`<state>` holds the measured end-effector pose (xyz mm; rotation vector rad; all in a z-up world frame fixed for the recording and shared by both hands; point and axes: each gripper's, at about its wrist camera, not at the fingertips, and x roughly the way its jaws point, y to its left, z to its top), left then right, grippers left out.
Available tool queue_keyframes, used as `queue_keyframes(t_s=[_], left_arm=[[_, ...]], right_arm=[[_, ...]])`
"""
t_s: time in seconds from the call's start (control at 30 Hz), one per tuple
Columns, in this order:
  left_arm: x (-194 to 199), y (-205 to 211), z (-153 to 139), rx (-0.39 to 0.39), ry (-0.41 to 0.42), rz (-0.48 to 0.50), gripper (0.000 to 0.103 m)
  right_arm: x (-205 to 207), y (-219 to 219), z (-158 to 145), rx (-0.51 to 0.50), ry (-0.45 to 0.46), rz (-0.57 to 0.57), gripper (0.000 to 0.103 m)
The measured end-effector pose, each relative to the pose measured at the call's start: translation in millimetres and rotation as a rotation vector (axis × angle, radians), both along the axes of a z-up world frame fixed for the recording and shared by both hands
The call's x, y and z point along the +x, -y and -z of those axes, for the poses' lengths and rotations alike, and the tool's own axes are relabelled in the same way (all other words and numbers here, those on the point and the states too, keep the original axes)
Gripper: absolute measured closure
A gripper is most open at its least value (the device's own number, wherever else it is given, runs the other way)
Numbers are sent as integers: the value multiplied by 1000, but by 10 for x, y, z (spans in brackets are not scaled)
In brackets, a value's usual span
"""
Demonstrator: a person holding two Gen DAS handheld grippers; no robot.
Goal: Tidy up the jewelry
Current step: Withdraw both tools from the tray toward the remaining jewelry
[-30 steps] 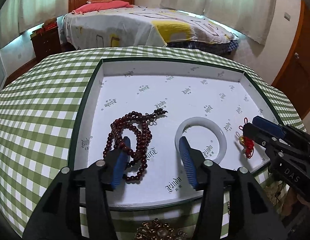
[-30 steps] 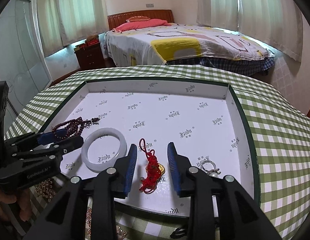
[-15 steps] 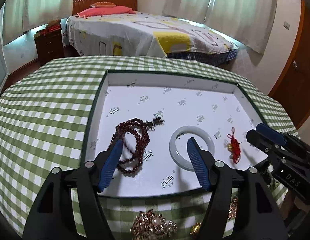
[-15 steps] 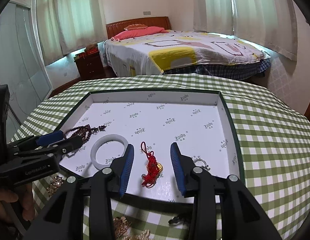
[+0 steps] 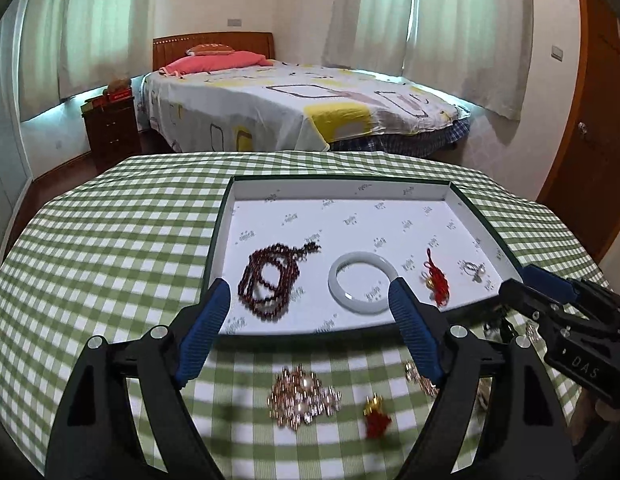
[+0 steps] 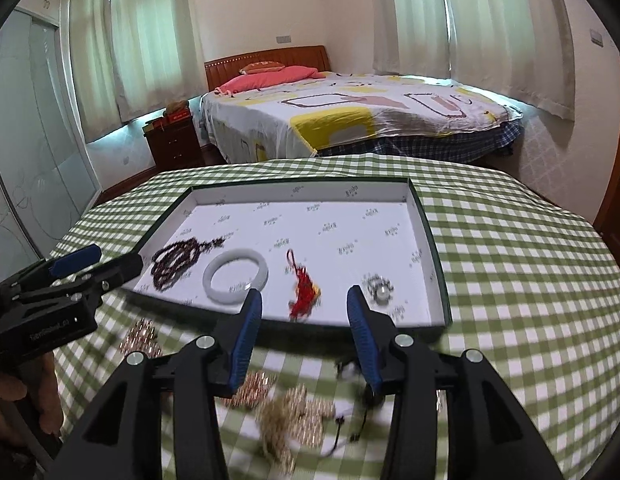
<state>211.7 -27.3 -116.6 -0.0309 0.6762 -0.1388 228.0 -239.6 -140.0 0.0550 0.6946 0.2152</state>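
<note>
Tray (image 5: 482,224): shallow, white printed lining, dark green rim, on checked cloth (image 5: 110,248). Along its near edge, left to right: dark red beads (image 5: 268,280), coiled; white bangle (image 5: 363,287), flat; red tassel (image 5: 435,280) with gold charm; silver ring (image 5: 474,272). Loose gold pieces (image 5: 304,396), blurred, lie on cloth before tray. Left gripper (image 5: 310,300): jaws opening wide, empty. Right gripper (image 6: 304,310): jaws opening, nothing held.

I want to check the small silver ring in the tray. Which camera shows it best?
The right wrist view: the silver ring lies close, unblocked, just beyond the right finger in the tray. The left wrist view shows it smaller, off near the tray's right wall.
</note>
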Motion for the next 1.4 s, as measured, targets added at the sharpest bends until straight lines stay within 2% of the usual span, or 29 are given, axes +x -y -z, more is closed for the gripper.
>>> queue_keyframes(t_s=[0.3, 0.57, 0.87, 1.27, 1.33, 1.4], left_arm=[[-421, -32, 50, 17, 20, -15, 24], [-585, -146, 178, 14, -17, -41, 24], [-606, -219, 202, 17, -13, -63, 24], [-527, -158, 330, 27, -51, -48, 24], [-519, -120, 347, 27, -56, -40, 24], [-515, -72, 359, 31, -58, -31, 24]], right_arm=[[-384, 17, 158, -5, -28, -2, 59], [-489, 145, 328, -1, -62, 34, 61], [-332, 274, 353, -11, -69, 89, 70], [-9, 299, 531, -43, -175, 108, 74], [4, 310, 562, -34, -196, 100, 85], [2, 306, 563, -35, -197, 93, 85]])
